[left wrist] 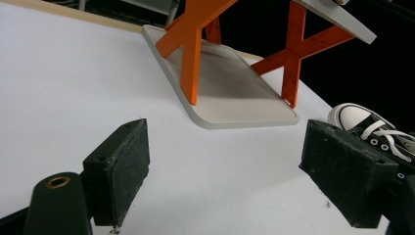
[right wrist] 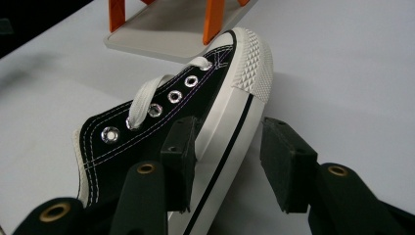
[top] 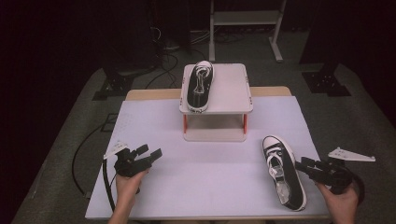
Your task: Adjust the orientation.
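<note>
A black low-top sneaker (top: pixel 282 172) with white laces and a white toe cap lies on the white table at the right, toe pointing away. Its right side wall (right wrist: pixel 161 112) sits between the jaws of my right gripper (right wrist: pixel 229 132), which comes at the sneaker (left wrist: pixel 372 127) from the right (top: pixel 303 165). One pad is against the canvas and the other stands off the sole, so the gripper is open. A matching sneaker (top: pixel 201 86) rests on the left of a white stand (top: pixel 229 88) with orange legs. My left gripper (top: pixel 152 151) hovers open at the front left with nothing between its pads (left wrist: pixel 225 161).
The stand's base plate (left wrist: pixel 230 93) lies ahead of the left gripper (right wrist: pixel 161 29). The white table top (top: pixel 210 163) ends close in front of both hands. Dark floor, cables and a metal frame (top: pixel 243 18) lie beyond the table.
</note>
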Available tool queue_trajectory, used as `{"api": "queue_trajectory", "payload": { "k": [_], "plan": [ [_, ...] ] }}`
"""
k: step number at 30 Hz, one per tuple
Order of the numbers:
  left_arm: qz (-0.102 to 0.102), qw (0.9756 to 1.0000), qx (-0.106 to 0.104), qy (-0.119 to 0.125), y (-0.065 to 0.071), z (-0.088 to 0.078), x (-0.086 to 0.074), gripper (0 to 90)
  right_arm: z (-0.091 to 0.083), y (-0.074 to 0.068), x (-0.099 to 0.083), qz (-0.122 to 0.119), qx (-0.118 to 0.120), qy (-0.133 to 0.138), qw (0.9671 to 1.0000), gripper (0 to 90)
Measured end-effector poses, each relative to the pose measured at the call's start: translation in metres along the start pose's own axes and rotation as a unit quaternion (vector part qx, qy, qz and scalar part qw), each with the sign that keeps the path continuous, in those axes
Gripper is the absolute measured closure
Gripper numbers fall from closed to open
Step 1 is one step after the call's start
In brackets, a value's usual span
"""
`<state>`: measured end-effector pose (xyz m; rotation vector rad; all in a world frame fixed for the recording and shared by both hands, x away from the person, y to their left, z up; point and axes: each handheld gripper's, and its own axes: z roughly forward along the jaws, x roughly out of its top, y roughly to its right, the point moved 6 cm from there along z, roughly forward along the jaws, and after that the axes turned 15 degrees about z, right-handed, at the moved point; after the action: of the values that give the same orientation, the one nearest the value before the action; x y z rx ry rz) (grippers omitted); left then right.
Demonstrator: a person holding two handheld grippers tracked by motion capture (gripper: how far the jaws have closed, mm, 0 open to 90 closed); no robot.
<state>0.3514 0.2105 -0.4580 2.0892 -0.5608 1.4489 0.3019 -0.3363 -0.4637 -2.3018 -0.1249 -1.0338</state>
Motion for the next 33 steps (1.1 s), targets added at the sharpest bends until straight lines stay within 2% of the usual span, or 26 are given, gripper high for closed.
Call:
{"api": "queue_trajectory", "payload": {
  "k": [2,6,8,9,10,11,12,14,17,20,26,27,29,31,32,33],
  "plan": [
    [0.004,1.0000,0.000,-0.001,0.000,0.000,0.000,17.7,0.000,0.005,-0.001,0.007,0.004,-0.002,1.0000,55.9],
    [0.003,1.0000,0.002,-0.001,0.000,-0.002,0.000,17.7,-0.002,0.019,-0.005,0.020,-0.010,-0.004,0.9997,55.8],
    [0.003,1.0000,0.003,-0.001,-0.001,-0.002,0.000,17.7,-0.002,0.021,-0.005,0.023,-0.014,-0.006,0.9996,55.8],
    [0.002,1.0000,0.002,0.000,-0.001,-0.001,-0.001,17.7,-0.001,0.028,-0.007,0.024,-0.023,-0.012,0.9994,55.8],
    [0.000,1.0000,0.002,0.000,-0.001,-0.001,-0.001,17.7,-0.001,0.028,-0.007,0.024,-0.023,-0.012,0.9994,55.8],
    [0.004,1.0000,0.003,-0.002,-0.002,-0.001,-0.001,17.7,0.001,0.036,-0.011,0.033,-0.033,-0.022,0.9987,56.0],
    [0.004,1.0000,0.003,-0.002,-0.002,-0.001,-0.002,17.7,0.001,0.036,-0.011,0.033,-0.033,-0.022,0.9987,56.0],
    [0.002,1.0000,0.002,-0.002,-0.001,-0.001,-0.002,17.7,0.004,0.047,-0.017,0.041,-0.045,-0.035,0.9975,55.7],
    [0.003,1.0000,0.001,-0.002,-0.001,-0.001,-0.002,17.7,0.004,0.051,-0.018,0.060,-0.026,-0.032,0.9973,52.7],
    [0.006,1.0000,0.002,-0.003,0.000,-0.001,-0.002,17.7,0.004,0.052,-0.017,0.067,-0.029,-0.034,0.9967,50.1],
    [0.005,1.0000,0.004,-0.004,-0.002,-0.003,-0.003,17.7,-0.004,0.038,-0.009,0.058,-0.024,-0.012,0.9980,41.9],
    [0.005,1.0000,0.003,-0.004,-0.002,-0.003,-0.004,17.7,-0.008,0.029,-0.005,0.054,-0.018,-0.005,0.9984,39.3],
    [0.006,1.0000,0.003,-0.005,-0.002,-0.003,-0.004,17.7,-0.011,0.021,-0.003,0.049,-0.011,0.001,0.9987,37.5],
    [0.007,1.0000,0.003,-0.006,-0.002,-0.003,-0.004,17.7,-0.013,0.018,-0.002,0.048,-0.007,0.003,0.9988,36.8],
    [0.007,1.0000,0.002,-0.006,-0.002,-0.004,-0.004,17.7,-0.016,0.006,0.000,0.041,0.004,0.006,0.9991,35.7],
    [0.006,1.0000,0.002,-0.005,-0.001,-0.004,-0.004,17.7,-0.017,0.003,0.001,0.036,0.009,0.008,0.9993,35.3]
  ]
}}
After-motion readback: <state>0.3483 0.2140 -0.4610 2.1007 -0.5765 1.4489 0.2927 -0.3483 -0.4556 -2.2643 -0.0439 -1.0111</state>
